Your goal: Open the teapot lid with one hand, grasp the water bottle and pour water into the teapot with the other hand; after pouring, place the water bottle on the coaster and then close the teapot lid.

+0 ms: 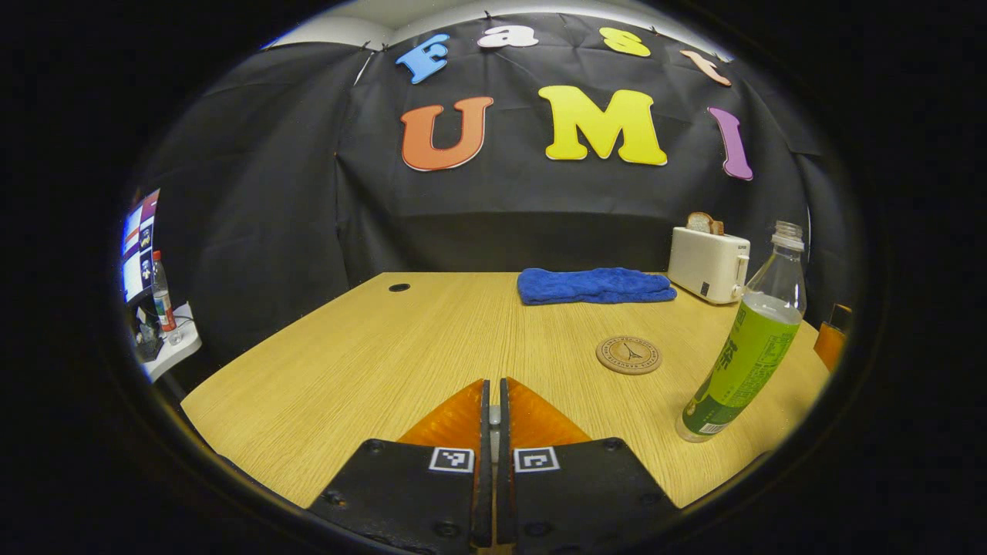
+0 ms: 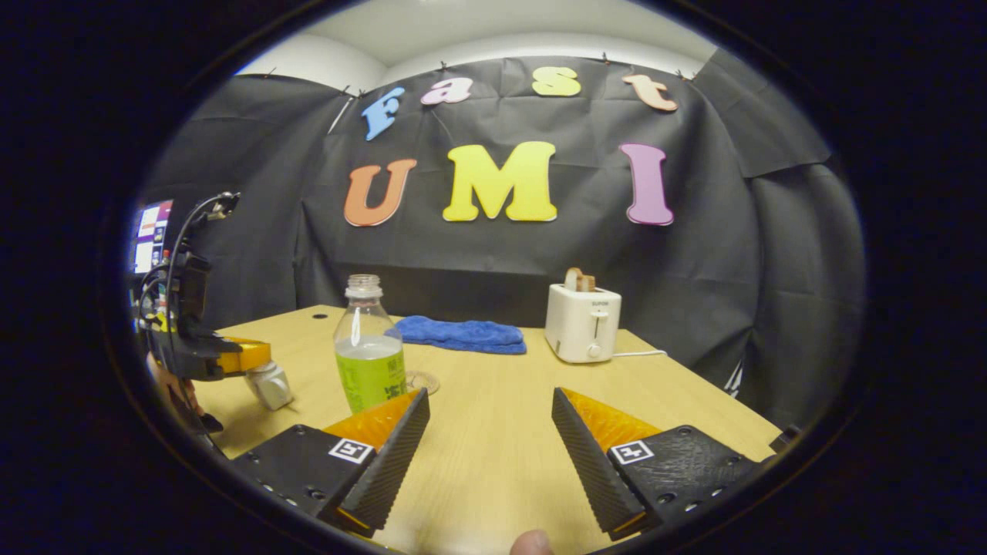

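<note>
The left gripper (image 1: pixel 494 416) is closed on a small pale lid (image 2: pixel 269 385), held above the counter (image 1: pixel 370 362). The right gripper (image 2: pixel 487 432) hovers wide open just short of the uncapped bottle (image 2: pixel 368 347), which stands beside the coaster (image 1: pixel 628 354). A blue cloth (image 2: pixel 463 334) and toaster (image 2: pixel 580 322) sit behind.

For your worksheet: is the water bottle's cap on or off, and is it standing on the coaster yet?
Cap off: the water bottle shows a bare open neck. It stands upright on the table, beside the coaster, not on it.

Wooden table (image 1: pixel 347 362) — bottle (image 1: pixel 744 354), coaster (image 1: pixel 628 355), blue towel (image 1: pixel 594 285), toaster (image 1: pixel 708 264).
</note>
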Demonstrator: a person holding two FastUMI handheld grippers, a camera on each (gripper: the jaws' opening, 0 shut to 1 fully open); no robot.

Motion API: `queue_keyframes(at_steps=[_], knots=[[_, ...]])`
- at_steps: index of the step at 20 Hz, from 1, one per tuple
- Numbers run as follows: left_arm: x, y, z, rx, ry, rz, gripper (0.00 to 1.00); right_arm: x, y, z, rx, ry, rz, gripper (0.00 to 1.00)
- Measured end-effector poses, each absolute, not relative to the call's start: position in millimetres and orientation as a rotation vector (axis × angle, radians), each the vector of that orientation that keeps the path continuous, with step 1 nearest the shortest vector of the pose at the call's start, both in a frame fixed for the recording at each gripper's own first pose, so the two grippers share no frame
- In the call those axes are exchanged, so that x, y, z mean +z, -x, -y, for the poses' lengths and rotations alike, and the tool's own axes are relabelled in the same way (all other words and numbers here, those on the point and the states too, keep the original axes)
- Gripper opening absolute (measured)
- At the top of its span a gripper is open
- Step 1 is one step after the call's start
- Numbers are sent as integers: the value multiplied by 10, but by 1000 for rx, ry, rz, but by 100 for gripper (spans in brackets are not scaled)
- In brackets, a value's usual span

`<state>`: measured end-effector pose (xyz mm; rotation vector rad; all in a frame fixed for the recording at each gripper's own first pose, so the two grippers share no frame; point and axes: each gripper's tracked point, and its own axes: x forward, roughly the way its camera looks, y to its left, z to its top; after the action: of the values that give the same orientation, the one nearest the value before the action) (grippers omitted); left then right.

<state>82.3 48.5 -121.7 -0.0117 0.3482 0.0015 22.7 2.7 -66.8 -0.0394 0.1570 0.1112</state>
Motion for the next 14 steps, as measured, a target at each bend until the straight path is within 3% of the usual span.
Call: queue_keyframes(at_steps=[6, 14], knots=[[-987, -785, -555, -7, 52, -290, 3, -650, -176, -404, 246, 56, -146, 95], [-628, -410, -677, -15, 61, -217, 3, -871, -374, -839, 308, 36, -208, 96]])
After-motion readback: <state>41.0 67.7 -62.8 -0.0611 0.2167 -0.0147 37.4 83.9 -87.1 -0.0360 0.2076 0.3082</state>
